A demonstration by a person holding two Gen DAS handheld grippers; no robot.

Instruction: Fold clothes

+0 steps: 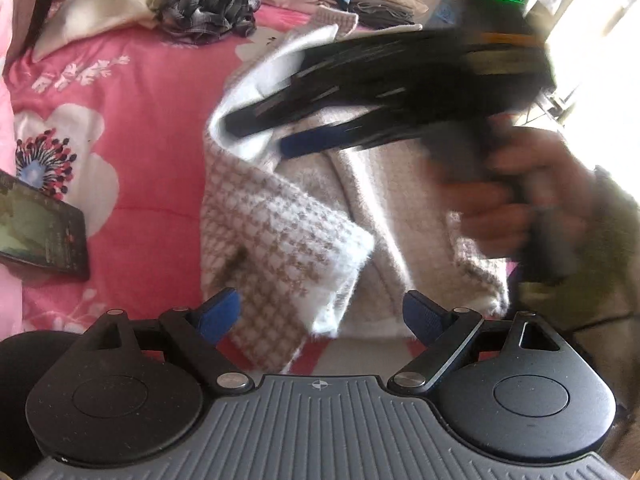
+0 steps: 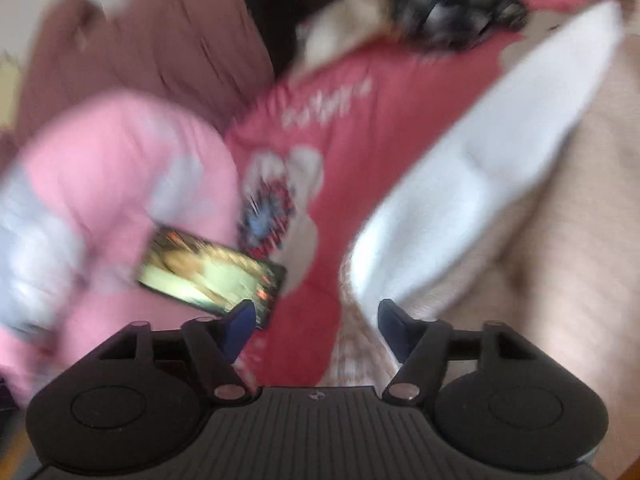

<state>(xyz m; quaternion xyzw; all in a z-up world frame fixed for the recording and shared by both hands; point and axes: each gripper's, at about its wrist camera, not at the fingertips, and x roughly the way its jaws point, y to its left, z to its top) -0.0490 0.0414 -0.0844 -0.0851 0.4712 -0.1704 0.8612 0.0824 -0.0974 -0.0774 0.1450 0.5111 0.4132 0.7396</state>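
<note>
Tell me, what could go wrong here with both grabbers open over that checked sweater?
The right gripper is a motion blur, so it may close on the wrong layer of the checked sweater. A lit phone lies on the pink bedspread beside the sweater; a swung sleeve might knock it. The left gripper holds nothing, so the fold may slump.

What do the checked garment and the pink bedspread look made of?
Checked garment: likely a fuzzy knit, wool or acrylic; the edges look hairy and the lining plain white. Pink bedspread: smooth printed woven cloth, probably cotton or polyester, with a flat flower print.
</note>
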